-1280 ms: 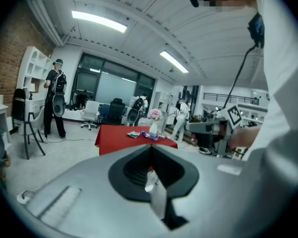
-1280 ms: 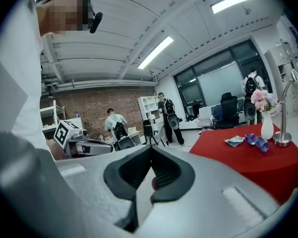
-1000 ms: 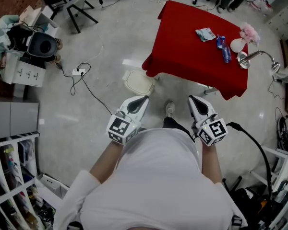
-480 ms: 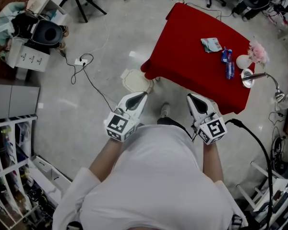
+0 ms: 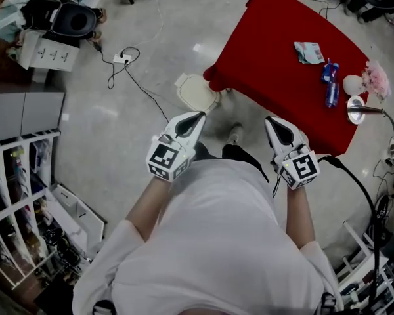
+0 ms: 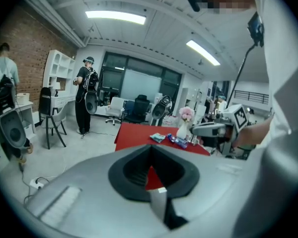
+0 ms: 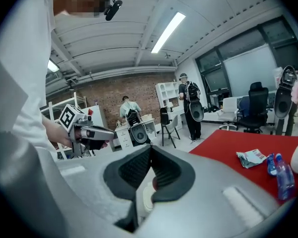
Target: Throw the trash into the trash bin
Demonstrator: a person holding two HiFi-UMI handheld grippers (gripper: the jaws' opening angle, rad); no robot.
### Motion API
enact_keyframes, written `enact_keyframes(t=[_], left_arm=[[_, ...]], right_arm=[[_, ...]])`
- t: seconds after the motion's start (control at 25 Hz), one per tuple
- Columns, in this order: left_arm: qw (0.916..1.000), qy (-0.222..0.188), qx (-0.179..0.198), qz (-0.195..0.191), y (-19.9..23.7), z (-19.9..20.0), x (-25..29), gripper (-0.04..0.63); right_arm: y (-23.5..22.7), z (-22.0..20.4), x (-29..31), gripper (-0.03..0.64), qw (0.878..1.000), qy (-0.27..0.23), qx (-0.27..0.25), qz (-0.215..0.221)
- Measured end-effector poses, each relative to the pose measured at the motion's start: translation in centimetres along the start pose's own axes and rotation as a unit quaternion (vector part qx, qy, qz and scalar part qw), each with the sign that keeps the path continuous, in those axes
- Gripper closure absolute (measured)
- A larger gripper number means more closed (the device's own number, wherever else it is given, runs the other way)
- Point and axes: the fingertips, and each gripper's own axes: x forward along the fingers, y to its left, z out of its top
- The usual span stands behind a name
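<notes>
left gripper (image 5: 198, 115) closed, empty | right gripper (image 5: 270, 120) closed, empty | red table (image 5: 269, 58) far right: wrapper (image 5: 308, 51), bottle (image 5: 329, 89) | cream bin (image 5: 198, 96) at its left corner

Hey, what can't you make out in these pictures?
Head view: cream object on the floor, partly hidden by the red table; bin or not, unclear.
Head view: wrapper, print too small.
Right gripper view: blue bottle, blurred at the lens edge.

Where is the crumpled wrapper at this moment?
The crumpled wrapper lies on the red table, at the head view's upper right, close beside the blue bottle, to its upper left.
</notes>
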Motion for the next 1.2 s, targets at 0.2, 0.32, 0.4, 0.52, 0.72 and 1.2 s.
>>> enact_keyframes(t=[0.2, 0.32, 0.4, 0.52, 0.72, 1.2], left_arm=[[0.9999, 0.015, -0.004, -0.007, 2.1, -1.4, 0.6, 0.592], [0.9995, 0.030, -0.002, -0.013, 3.5, -2.5, 1.1, 0.592], [0.9991, 0.039, 0.000, -0.015, 4.5, -3.3, 1.6, 0.592], [0.9985, 0.052, 0.000, -0.017, 5.8, -4.7, 2.6, 0.592], [0.9954, 0.096, -0.002, -0.008, 8.0, -9.6, 4.7, 0.592], [0.9813, 0.187, -0.041, 0.018, 11.8, -26.2, 13.1, 0.592]], right_arm=[[-0.7, -0.5, 1.0, 0.615, 0.999, -0.012, 0.030, -0.039], [-0.8, -0.6, 1.7, 0.615, 0.997, -0.021, 0.048, -0.064], [-0.8, -0.9, 2.2, 0.615, 0.996, -0.022, 0.055, -0.072], [-0.9, -2.2, 3.0, 0.615, 0.994, -0.012, 0.065, -0.082], [-0.5, -4.8, 4.6, 0.616, 0.992, 0.010, 0.084, -0.089], [-2.9, -13.5, 7.7, 0.615, 0.986, 0.052, 0.123, -0.098]])
